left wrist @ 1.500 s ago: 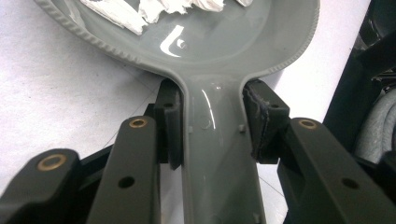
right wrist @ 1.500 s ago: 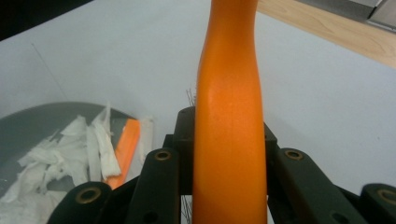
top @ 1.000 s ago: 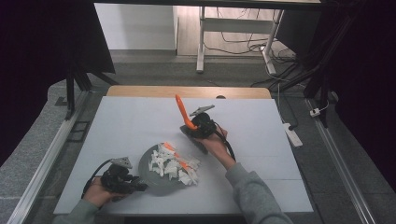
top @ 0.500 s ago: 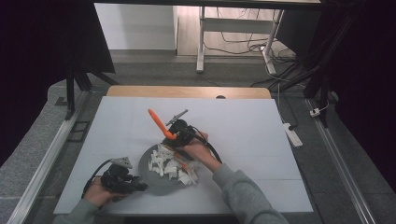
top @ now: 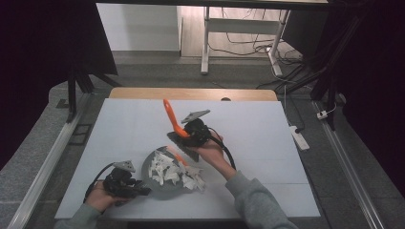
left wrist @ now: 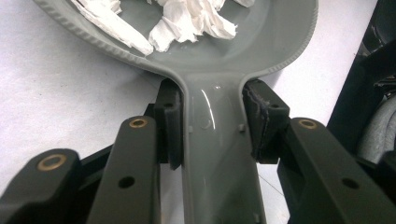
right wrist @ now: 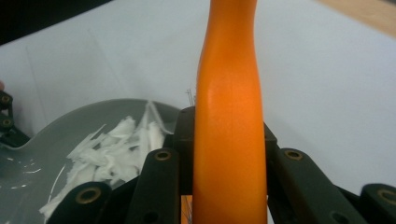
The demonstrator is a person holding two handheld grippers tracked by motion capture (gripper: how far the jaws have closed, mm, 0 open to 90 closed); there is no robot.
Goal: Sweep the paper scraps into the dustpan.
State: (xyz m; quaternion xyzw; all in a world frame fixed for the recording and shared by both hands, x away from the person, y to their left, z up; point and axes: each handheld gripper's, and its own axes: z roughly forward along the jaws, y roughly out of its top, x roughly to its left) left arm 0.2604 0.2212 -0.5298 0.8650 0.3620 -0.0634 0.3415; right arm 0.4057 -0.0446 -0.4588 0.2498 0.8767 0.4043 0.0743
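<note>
Left gripper (left wrist: 212, 121) pinches the grey dustpan (left wrist: 219, 56) by its handle near the table's (top: 286, 143) near edge; white paper scraps (top: 174, 171) lie in the pan. Right gripper (top: 193, 135) clamps an orange brush handle (right wrist: 229, 107) just beyond the pan; bristle end probably dark, hard to see

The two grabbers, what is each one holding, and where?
The left gripper clamps the grey dustpan by its handle. The right gripper clamps the orange brush handle partway along.

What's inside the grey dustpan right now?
Torn white paper scraps lie piled in the grey dustpan, some spilling over its front edge. Whatever lies beneath the pile is covered.
</note>
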